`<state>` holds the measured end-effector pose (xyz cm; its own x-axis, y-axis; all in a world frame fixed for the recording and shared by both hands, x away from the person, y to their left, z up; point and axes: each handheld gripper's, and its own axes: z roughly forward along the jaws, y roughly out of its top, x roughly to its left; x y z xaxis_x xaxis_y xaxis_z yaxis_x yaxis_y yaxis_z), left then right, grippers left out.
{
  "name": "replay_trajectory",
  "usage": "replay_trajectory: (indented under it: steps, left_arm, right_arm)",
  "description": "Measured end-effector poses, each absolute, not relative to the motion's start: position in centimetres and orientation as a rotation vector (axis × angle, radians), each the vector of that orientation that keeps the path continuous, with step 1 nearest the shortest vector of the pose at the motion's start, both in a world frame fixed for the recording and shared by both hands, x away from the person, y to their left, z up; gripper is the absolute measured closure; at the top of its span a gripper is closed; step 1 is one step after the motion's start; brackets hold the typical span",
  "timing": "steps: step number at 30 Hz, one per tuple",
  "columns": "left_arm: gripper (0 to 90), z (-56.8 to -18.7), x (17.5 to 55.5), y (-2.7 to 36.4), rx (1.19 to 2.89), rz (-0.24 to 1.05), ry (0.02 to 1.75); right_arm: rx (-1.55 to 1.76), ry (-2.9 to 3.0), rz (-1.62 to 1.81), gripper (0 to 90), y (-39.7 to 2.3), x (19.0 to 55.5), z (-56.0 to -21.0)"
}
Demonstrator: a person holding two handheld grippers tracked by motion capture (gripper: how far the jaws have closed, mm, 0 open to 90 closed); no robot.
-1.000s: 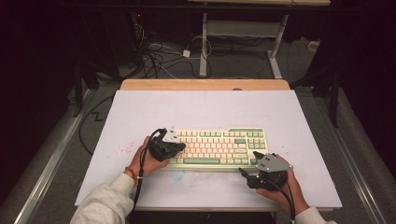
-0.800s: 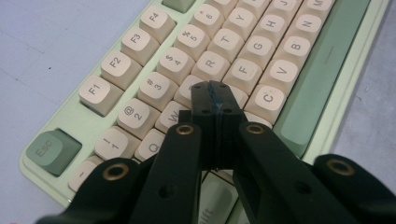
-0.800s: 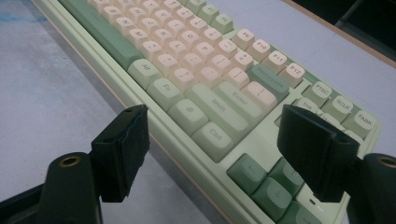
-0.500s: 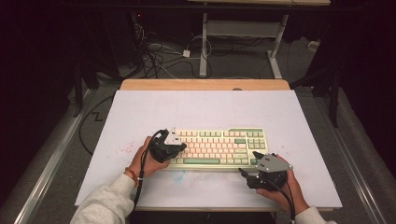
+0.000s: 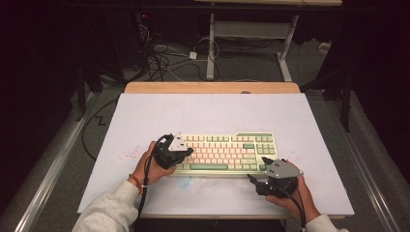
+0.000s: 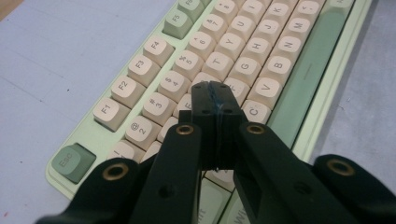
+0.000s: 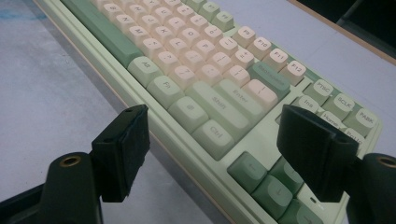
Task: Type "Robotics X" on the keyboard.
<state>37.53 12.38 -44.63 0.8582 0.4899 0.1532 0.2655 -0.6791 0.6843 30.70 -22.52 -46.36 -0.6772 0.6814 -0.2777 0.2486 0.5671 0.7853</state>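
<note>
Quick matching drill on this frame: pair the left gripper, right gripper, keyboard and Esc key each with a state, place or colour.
1. left gripper
2. right gripper
3. keyboard
4. Esc key

a. green, at a corner of the keyboard
b. jaws wide apart, nothing between the pads
c. lies flat on the pale mat
d. jaws shut together over the keys

Pairs: 1-d, 2-b, 3-c, 4-a

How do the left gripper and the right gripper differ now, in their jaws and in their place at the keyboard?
The left gripper has its jaws shut together with nothing between them; the right gripper has its jaws wide apart. The left gripper is above the letter keys at the left part of the keyboard; the right gripper is at the keyboard's front right corner, near the arrow keys. Both are black, and neither holds anything.
</note>
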Motion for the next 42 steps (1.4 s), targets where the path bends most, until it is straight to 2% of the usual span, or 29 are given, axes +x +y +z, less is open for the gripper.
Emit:
replay_trajectory:
  steps: [16,42]
  left_arm:
    - [87.8,-43.6,35.9,10.8,2.335,0.397,0.440]
    - [87.7,-45.0,35.3,8.7,2.390,0.364,0.381]
  right_arm:
    - [0.749,2.216,1.000,25.9,-22.6,30.7,-46.2]
    - [0.742,2.232,0.989,26.0,-22.6,30.7,-46.3]
